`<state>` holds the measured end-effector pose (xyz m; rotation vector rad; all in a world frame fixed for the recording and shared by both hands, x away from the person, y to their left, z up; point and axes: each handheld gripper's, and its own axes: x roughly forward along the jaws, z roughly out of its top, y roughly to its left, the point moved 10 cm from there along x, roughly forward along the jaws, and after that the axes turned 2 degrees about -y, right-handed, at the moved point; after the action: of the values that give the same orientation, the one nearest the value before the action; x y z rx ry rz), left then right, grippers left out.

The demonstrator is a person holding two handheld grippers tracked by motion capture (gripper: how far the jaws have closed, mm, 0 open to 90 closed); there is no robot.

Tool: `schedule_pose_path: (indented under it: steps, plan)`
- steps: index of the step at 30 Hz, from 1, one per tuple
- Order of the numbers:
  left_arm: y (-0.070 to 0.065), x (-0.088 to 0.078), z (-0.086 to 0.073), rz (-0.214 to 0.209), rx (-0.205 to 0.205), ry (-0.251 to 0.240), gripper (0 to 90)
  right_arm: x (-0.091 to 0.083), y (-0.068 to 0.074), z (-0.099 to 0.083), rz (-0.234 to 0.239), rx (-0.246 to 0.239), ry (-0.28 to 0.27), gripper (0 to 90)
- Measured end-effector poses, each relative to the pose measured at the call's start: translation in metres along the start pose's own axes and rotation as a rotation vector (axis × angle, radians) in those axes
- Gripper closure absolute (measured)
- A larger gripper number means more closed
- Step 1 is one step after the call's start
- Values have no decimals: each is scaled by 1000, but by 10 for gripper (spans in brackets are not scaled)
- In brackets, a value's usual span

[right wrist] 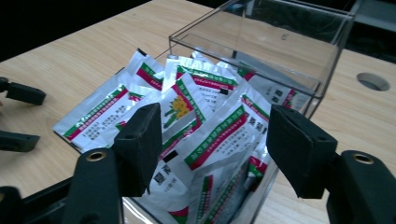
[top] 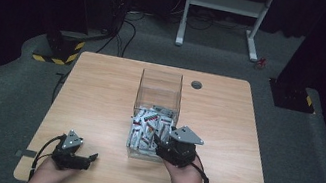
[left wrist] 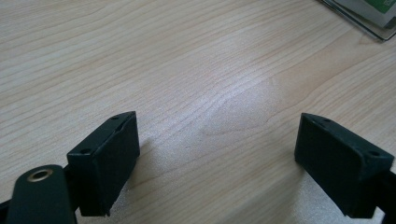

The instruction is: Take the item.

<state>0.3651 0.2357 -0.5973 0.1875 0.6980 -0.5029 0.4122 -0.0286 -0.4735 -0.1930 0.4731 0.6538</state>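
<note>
Right gripper [right wrist: 212,151]: jaws spread wide, nothing between the pads yet, hanging just over the pile of packets [right wrist: 205,116] at the near end of the clear box [right wrist: 299,70]. The packets are white foil sachets with red and green bands, heaped and overlapping, some leaning up against the near wall and poking above the rim.

Judged step: reaching in to pick 1 packet. To do it well, aim at the topmost sachet whose edge stands free, drop the jaws on either side of that edge, and close on 1 layer only; the foil looks slick and the stack is loose, so a shallow pinch could drag 2 out or slip. Keep the pads off the box wall, which sits close to the right-hand jaw.

In the high view the right gripper [top: 176,147] sits at the near right corner of the box [top: 160,88], hand [top: 185,176] behind it, forearm coming from the bottom edge, tool tilted forward and down.

Left gripper [left wrist: 233,154]: jaws spread, empty, over bare table [left wrist: 187,70]. High view has it [top: 83,158] low near the front left of the table, probably resting on the wood, well apart from the box, jaws pointing right.
</note>
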Motion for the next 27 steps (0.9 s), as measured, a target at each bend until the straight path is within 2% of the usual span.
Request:
schedule_pose_path:
  steps: [5, 12, 14, 20, 21, 27]
  plan:
    - [0, 0, 0, -1, 2, -1, 141, 4, 4, -3, 7, 1, 20, 462]
    - [-1, -1, -1, -5, 3, -1, 142, 12, 7, -5, 15, -8, 42, 480]
    - [-1, -1, -1, -5, 7, -4, 142, 14, 7, -6, 9, 6, 56, 486]
    - [-1, -1, -1, -7, 9, -4, 142, 18, 5, -8, -21, -6, 70, 491]
    - [-1, -1, -1, -5, 17, -3, 142, 19, 4, -8, -28, -16, 73, 518]
    - [-1, -1, -1, -6, 17, -3, 142, 25, 4, -10, -27, -30, 88, 552]
